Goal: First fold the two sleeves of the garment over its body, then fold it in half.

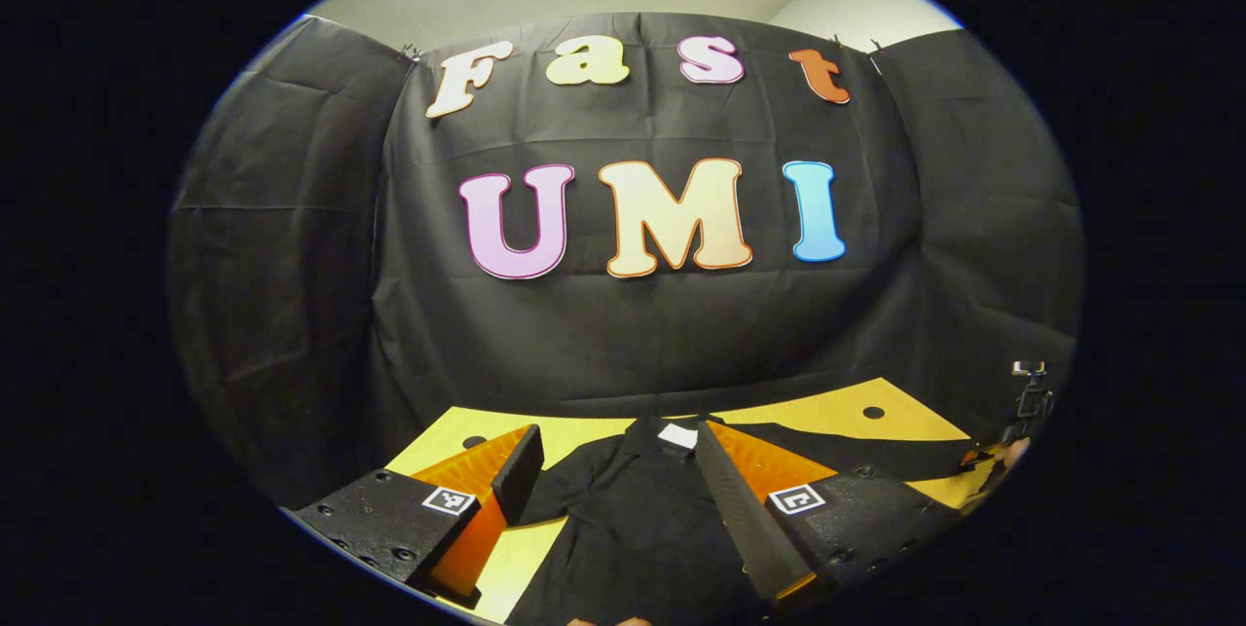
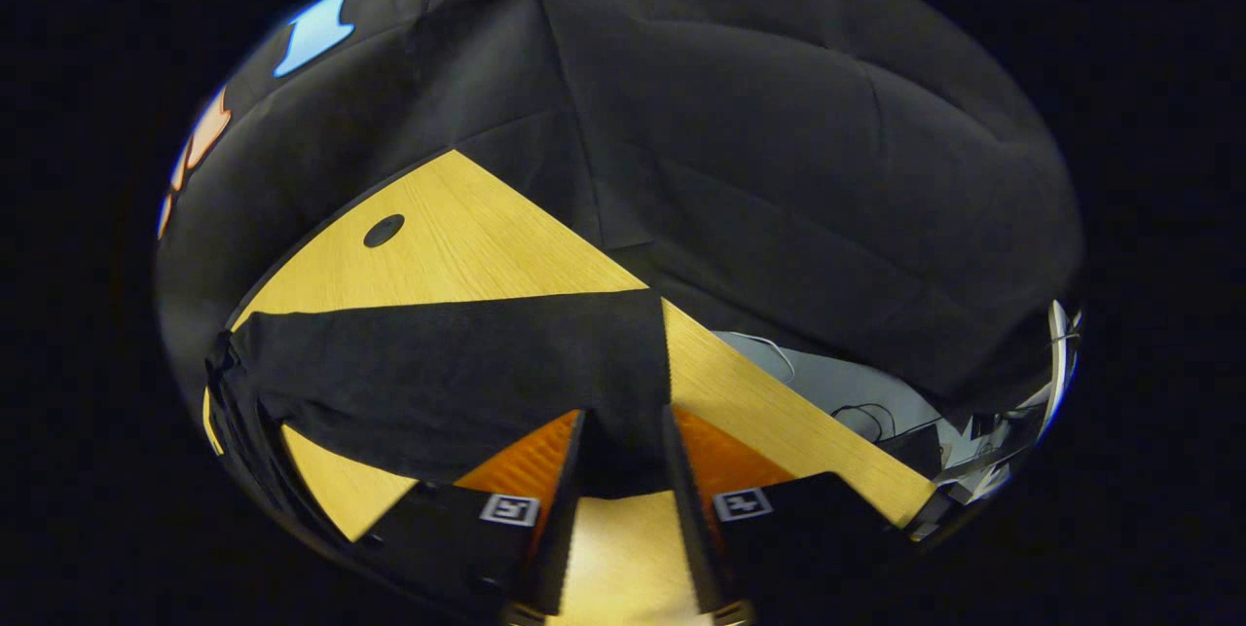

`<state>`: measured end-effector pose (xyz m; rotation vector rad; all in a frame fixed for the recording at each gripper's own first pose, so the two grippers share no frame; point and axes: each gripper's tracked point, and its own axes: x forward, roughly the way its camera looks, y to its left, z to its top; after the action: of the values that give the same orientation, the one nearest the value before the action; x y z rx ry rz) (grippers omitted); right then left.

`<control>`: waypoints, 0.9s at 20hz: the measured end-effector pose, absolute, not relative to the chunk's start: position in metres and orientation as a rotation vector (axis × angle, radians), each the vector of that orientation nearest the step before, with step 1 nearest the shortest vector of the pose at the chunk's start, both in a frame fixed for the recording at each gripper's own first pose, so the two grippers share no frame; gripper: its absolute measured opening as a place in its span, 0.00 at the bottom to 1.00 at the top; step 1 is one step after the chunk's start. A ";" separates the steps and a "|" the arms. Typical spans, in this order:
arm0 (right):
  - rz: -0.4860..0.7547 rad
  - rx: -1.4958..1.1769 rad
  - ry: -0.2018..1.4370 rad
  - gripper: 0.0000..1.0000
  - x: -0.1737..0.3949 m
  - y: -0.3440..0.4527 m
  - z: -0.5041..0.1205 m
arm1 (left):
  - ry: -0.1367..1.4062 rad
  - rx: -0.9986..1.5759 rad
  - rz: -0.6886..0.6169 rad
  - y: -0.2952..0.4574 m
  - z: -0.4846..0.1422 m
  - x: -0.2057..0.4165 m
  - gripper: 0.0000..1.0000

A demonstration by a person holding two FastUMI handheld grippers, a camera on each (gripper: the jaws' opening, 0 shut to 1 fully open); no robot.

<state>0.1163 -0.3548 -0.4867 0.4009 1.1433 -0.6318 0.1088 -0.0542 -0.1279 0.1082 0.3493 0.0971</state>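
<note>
A black garment [image 1: 633,519] lies flat on the yellow table [image 1: 905,417], its collar with a white label [image 1: 677,435] pointing away from me. My left gripper [image 1: 615,439] hovers over the collar area, open wide, with nothing between its fingers. One sleeve [image 1: 876,456] stretches out to the right, toward the right gripper [image 1: 1027,402] at the table's edge. In the right gripper view that sleeve [image 2: 448,373] lies straight across the table [image 2: 438,246]. Its cuff end sits between the fingers of my right gripper [image 2: 625,436], which stand apart around it.
A round hole [image 2: 384,230] marks the tabletop near its far edge; another [image 1: 474,441] shows at the left. Beyond the table's right edge lie a pale floor and loose cables [image 2: 857,402]. Black cloth walls close in behind.
</note>
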 end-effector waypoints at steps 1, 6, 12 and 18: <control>-0.637 0.436 1.144 0.29 0.117 -0.353 -0.484 | 0.350 0.107 0.102 -0.053 -0.128 0.109 0.93; -0.619 0.435 1.167 0.03 0.123 -0.348 -0.489 | 0.357 0.099 0.141 -0.037 -0.131 0.101 0.93; -0.597 0.452 1.129 0.02 0.131 -0.343 -0.471 | 0.328 0.108 0.169 -0.013 -0.122 0.101 0.92; -0.479 0.357 1.058 0.02 0.176 -0.304 -0.428 | 0.323 0.095 0.169 0.014 -0.126 0.096 0.93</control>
<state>0.1762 -0.3038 -0.4281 0.3565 1.0578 -0.4794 0.0955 0.0142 -0.1261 0.0945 0.3230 0.1694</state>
